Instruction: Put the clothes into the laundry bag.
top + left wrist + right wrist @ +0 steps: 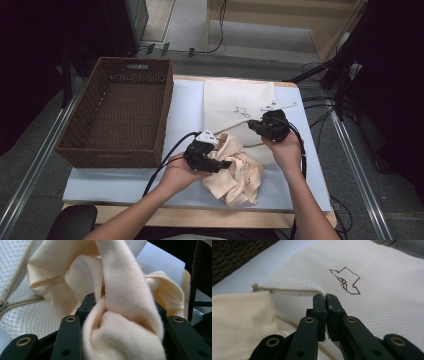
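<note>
Looking down from the high view, a crumpled cream garment (239, 172) is seen on the pale blue table cover (125, 185), at about five o'clock from the brown wicker basket (120, 112). Just beyond it, at twelve o'clock, a white mesh laundry bag (235, 102) lies flat. The left gripper (220, 164) is buried in the garment's near-left folds, while the right gripper (256, 126) is held at the bag's near edge. A snag could be caused here if the two hands are pulled apart before the cloth is inside the bag

Along the left gripper view, a thick twisted roll of the garment (125, 315) is clamped between the black jaws, with the bag's zip (22, 302) lying at nine o'clock. Because the grip is on a bunched fold, loose cloth could be left trailing outside the opening, or the roll could slip free

Along the right gripper view, the jaws are pinched tight on the bag's zipped rim (294, 292), the brown outline print (345, 281) lying at one o'clock. Only a thin edge is held, so it could be lost if lifted sharply, letting the mouth fall shut on the garment (239, 322) at eight o'clock
</note>
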The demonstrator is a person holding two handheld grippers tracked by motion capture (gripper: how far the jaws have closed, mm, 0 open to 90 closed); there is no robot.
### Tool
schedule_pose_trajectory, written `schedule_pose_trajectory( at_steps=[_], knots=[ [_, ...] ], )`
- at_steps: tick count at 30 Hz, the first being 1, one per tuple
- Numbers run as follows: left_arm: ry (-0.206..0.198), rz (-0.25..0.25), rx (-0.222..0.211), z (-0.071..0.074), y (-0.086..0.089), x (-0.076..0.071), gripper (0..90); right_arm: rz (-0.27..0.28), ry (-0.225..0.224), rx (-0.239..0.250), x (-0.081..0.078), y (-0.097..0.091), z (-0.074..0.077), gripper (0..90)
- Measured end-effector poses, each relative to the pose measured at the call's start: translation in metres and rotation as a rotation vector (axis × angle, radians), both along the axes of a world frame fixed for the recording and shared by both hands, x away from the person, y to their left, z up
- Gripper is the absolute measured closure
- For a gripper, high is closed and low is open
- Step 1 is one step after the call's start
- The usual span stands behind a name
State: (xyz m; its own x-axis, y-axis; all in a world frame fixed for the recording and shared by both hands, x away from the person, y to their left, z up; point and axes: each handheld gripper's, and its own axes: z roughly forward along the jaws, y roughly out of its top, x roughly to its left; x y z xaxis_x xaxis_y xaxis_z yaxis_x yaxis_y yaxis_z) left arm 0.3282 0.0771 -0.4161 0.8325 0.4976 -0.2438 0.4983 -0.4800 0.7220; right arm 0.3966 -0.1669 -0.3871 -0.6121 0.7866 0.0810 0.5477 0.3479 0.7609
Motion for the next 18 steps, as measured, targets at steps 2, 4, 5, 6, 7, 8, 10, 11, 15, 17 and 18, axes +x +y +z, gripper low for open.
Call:
schedule_pose_trajectory(
  at_steps=[2,4,5,6,7,8,10,11,15,17,18],
  knots=[
    [0.0,0.0,0.0,0.0,0.0,0.0,55.0,0.004,-0.005,0.007,-0.001,0.0,0.004,88.2],
    [0.012,0.004,-0.009,-0.001,-0.001,0.002,56.5,0.005,-0.005,0.014,-0.003,0.0,0.007,88.1],
    [0.012,0.004,-0.009,-0.001,-0.001,0.002,57.7,0.013,-0.006,0.019,-0.003,0.0,0.008,88.1],
    [0.016,0.006,-0.014,-0.002,-0.001,0.003,59.3,0.014,-0.004,0.023,-0.004,0.0,0.009,88.1],
    [0.018,0.005,-0.02,-0.002,-0.001,0.003,59.3,0.014,-0.004,0.023,-0.004,0.0,0.009,88.1],
    [0.021,0.002,-0.015,-0.001,-0.002,0.004,61.0,0.017,-0.008,0.022,-0.005,0.001,0.01,88.1],
    [0.017,-0.004,-0.013,0.0,-0.004,0.005,65.8,0.02,-0.007,0.022,-0.006,0.002,0.012,88.1],
    [0.01,-0.009,-0.006,0.001,-0.006,0.006,70.2,0.023,-0.009,0.026,-0.007,0.002,0.013,88.1],
    [0.021,-0.019,-0.015,0.006,-0.014,0.01,73.7,0.028,-0.004,0.032,-0.007,0.003,0.014,88.1],
    [0.003,-0.024,-0.003,0.009,-0.019,0.011,74.3,0.032,-0.004,0.034,-0.007,0.003,0.015,88.1],
    [0.001,-0.027,-0.005,0.011,-0.022,0.012,74.3,0.032,-0.006,0.035,-0.008,0.003,0.015,88.1]
  ],
)
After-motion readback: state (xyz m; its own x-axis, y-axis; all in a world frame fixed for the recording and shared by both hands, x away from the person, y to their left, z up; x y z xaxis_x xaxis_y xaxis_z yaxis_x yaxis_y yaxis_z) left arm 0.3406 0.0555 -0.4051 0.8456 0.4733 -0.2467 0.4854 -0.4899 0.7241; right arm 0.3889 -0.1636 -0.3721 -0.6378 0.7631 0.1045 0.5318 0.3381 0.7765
